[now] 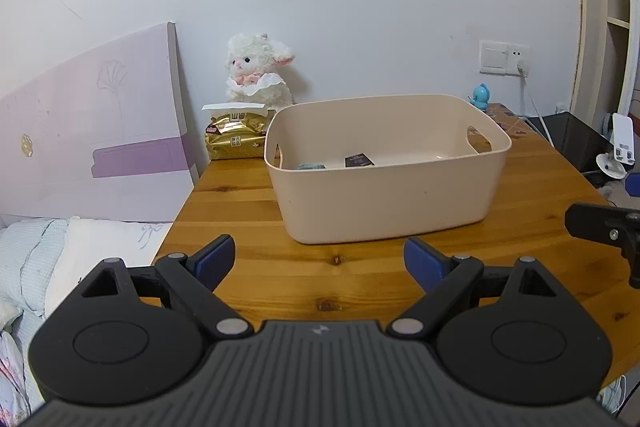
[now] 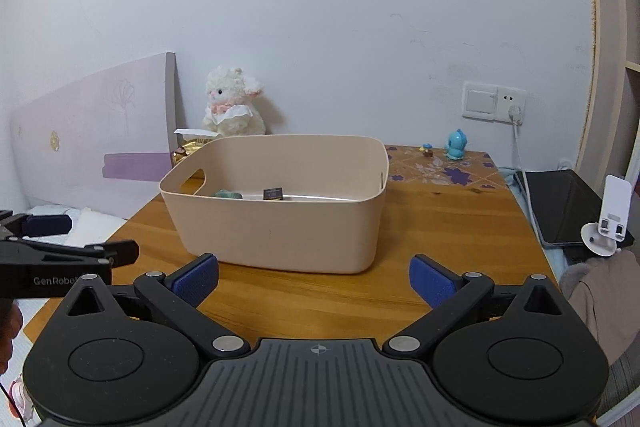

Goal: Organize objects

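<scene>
A beige plastic bin with handle cut-outs stands on the wooden table. Inside it lie a small black packet and a teal object, mostly hidden by the wall. My left gripper is open and empty, just in front of the bin. My right gripper is open and empty, also in front of the bin. Part of the right gripper shows at the right edge of the left wrist view, and the left gripper shows at the left edge of the right wrist view.
A white plush lamb and a gold packet sit at the table's back left. A blue figurine stands on a patterned mat at the back right. A bed lies left; a dark tablet right.
</scene>
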